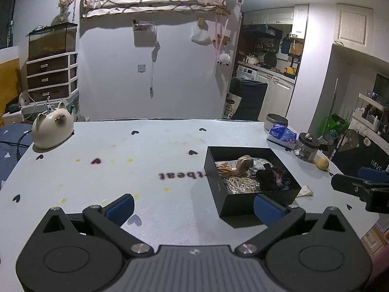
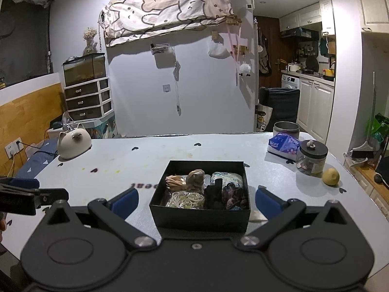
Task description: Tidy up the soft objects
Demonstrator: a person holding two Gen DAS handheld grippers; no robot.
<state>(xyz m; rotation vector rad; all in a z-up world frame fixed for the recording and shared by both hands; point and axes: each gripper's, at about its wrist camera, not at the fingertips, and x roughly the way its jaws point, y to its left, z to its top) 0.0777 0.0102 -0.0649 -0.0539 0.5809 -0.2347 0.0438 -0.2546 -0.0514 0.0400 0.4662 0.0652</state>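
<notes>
Looks nearly finished — soft objects (image 2: 206,189) already heaped inside the black box (image 2: 199,215) at near right of the bench (image 1: 121,150). Left claw (image 1: 193,209) and right claw (image 2: 197,200) both spread, empty — only a pale scrap (image 1: 305,191) left beside the box.

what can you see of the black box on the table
The black box is a square, open-topped tray with thin, matte, cardboard-like walls and no lid on it. It sits flat on the pale table, upright, right of the printed lettering. Inside are soft items packed together: tan scrunchies at the back left, cream looped bands at the front left, dark fabric pieces on the right, a light patterned one behind. No gripper touches it. Something pale lies on the table at its right front corner.
</notes>
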